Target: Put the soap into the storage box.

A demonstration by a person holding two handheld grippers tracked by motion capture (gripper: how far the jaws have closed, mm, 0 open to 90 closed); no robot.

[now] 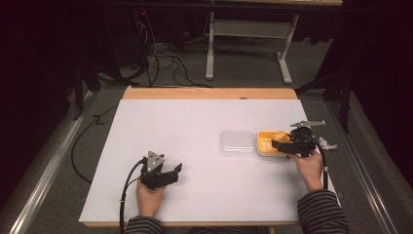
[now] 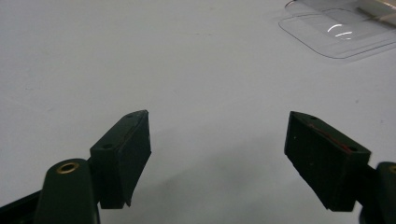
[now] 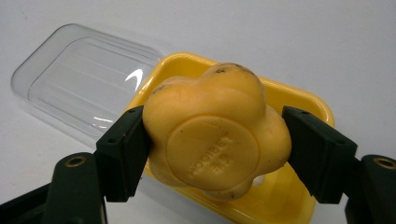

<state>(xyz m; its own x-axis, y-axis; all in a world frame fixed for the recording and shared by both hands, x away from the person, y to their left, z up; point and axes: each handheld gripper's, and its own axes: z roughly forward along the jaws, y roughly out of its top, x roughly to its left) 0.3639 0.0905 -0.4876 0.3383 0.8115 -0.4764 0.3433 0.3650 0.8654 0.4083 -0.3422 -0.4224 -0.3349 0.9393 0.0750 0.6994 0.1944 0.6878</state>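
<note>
A flower-shaped yellow soap bar [image 3: 215, 133] hangs between the jaws of my right gripper [image 3: 215, 149], which is shut on it from both sides. Just under it lies a yellow soap dish [image 3: 308, 100]. In the high view the right gripper [image 1: 282, 142] holds the soap [image 1: 281, 136] over the dish [image 1: 265, 143] at the table's right. The clear plastic lid [image 1: 236, 143] lies flat beside the dish on its left. My left gripper [image 1: 175, 171] rests at the front left, open with nothing between its fingers [image 2: 123, 158].
The white table sheet [image 1: 185, 126] has bare room in the middle and at the left. A small crumpled clear wrapper [image 1: 327, 145] lies near the right edge. Beyond the table stand a desk frame [image 1: 209, 48] and floor cables [image 1: 165, 63].
</note>
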